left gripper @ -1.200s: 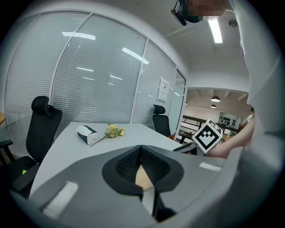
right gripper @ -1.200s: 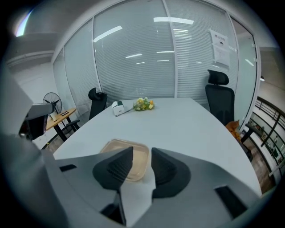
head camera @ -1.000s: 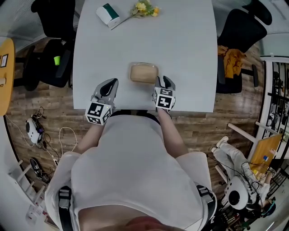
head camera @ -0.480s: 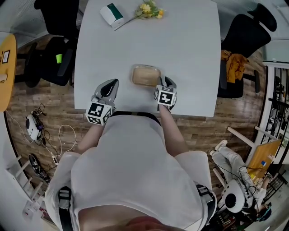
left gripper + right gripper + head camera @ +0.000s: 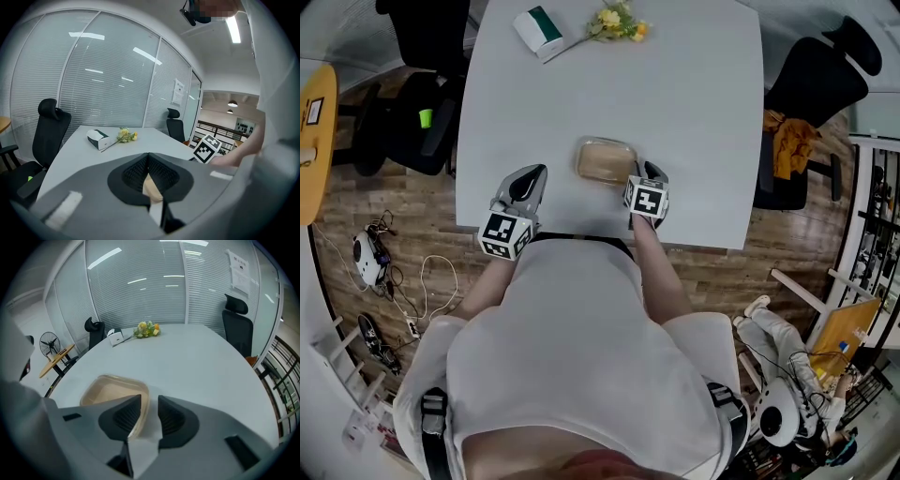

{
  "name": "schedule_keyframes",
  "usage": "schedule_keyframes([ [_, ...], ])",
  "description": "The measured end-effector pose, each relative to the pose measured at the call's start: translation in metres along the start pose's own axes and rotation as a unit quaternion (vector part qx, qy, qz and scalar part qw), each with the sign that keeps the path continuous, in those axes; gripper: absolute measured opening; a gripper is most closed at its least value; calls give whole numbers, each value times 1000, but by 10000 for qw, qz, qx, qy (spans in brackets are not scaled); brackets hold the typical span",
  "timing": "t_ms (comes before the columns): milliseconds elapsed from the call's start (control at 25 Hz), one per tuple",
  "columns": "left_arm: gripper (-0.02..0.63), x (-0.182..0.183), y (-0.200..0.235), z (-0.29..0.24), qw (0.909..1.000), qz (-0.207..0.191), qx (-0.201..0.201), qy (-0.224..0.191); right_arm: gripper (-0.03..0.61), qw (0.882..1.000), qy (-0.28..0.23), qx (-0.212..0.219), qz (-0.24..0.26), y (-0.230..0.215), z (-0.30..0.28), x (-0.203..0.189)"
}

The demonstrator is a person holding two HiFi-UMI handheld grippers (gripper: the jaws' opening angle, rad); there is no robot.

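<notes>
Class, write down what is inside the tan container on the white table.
Only a bare tan floor shows inside the tan container; no contents are visible. Its near corner is covered by the right gripper, so that part is unseen.

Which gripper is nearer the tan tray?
Right. The right gripper sits at the tan tray's right edge, close beside the rim; the left gripper is off to the tray's left, apart from it.
</notes>
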State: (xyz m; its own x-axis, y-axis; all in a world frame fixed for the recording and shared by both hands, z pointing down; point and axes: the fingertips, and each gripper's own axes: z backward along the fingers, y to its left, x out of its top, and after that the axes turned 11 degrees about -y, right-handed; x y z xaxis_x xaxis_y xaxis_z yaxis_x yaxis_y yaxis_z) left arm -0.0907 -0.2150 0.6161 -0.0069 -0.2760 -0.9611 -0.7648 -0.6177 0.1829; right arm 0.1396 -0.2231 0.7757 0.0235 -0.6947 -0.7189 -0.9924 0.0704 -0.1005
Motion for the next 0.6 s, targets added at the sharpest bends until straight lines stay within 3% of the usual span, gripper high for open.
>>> schedule_keyframes([
  [600, 9, -1, 4, -1, 10000, -6, 70, 12, 100, 9999, 148, 36, -44, -3, -6, -7],
])
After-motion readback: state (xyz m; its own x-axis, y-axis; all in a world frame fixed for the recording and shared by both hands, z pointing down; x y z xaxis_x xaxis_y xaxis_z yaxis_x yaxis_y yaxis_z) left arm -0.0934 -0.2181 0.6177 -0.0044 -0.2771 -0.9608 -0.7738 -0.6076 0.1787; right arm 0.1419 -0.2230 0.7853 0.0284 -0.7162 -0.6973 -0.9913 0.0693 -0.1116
